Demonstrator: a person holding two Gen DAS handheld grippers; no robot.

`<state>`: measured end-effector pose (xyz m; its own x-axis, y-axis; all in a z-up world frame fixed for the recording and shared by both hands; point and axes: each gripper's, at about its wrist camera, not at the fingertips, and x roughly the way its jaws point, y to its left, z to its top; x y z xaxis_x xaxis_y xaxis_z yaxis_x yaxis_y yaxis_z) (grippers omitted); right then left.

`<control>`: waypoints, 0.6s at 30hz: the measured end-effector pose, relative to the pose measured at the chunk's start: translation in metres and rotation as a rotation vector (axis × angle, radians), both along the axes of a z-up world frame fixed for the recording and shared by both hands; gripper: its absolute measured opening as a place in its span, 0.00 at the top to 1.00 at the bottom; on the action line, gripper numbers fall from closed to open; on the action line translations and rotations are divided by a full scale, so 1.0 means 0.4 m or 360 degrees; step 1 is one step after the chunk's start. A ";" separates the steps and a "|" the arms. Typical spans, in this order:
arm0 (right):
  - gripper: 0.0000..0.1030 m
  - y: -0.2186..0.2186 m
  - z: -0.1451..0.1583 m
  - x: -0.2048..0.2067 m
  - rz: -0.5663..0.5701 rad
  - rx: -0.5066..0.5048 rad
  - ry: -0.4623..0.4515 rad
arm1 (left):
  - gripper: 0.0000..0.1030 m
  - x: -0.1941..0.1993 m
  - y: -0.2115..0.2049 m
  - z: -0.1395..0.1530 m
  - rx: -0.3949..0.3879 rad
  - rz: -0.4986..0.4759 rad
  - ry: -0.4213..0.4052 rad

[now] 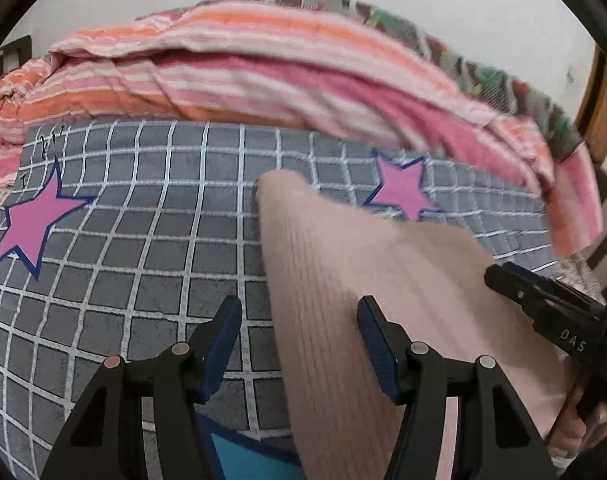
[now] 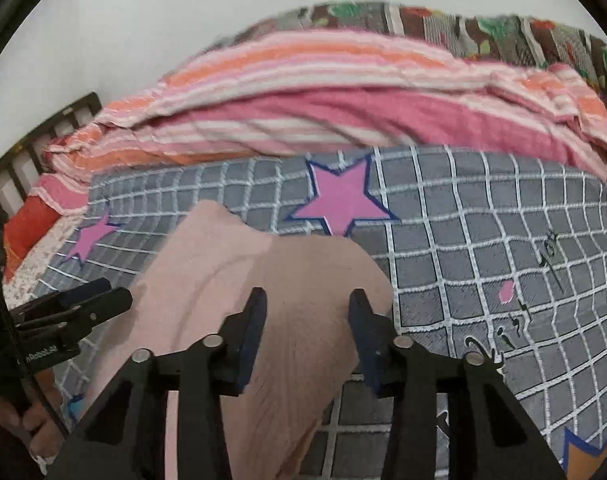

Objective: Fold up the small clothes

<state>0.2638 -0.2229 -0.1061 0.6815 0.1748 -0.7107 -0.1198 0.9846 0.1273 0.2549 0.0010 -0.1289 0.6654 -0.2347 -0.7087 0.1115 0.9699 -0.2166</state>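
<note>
pink ribbed garment lies on the grid blanket, right of its big star | left gripper and right gripper wide open, holding nothing | risk: jaws may pinch blanket together with cloth, dragging both

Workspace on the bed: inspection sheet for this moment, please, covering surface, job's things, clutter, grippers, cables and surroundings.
Surface: grey bed cover with white grid lines and pink stars.
Job's things: pale pink ribbed knit garment, lying on the cover under both grippers.
Clutter: pink and orange striped blanket, bunched at the far edge.
Grippers: left gripper open, nothing held; right gripper open, nothing held.
Cables: nothing seen.
Surroundings: plain white wall behind the bed.
</note>
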 end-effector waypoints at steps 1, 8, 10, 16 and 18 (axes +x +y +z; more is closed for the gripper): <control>0.65 -0.004 -0.018 0.006 -0.0010 -0.0006 0.0029 | 0.43 0.000 0.001 -0.010 -0.0015 0.0004 -0.0004; 0.65 -0.033 -0.067 0.003 -0.0025 0.0095 0.0057 | 0.41 -0.019 -0.009 -0.031 0.0024 -0.0001 -0.0078; 0.65 -0.031 -0.071 -0.004 -0.0028 0.0075 0.0036 | 0.41 -0.025 -0.017 -0.032 0.0060 -0.0003 -0.0104; 0.63 -0.041 -0.082 -0.007 -0.0042 0.0089 0.0022 | 0.41 -0.036 -0.033 -0.035 0.0152 0.0000 -0.0171; 0.62 -0.041 -0.084 -0.010 -0.0046 0.0077 0.0011 | 0.41 -0.039 -0.033 -0.035 0.0162 0.0004 -0.0180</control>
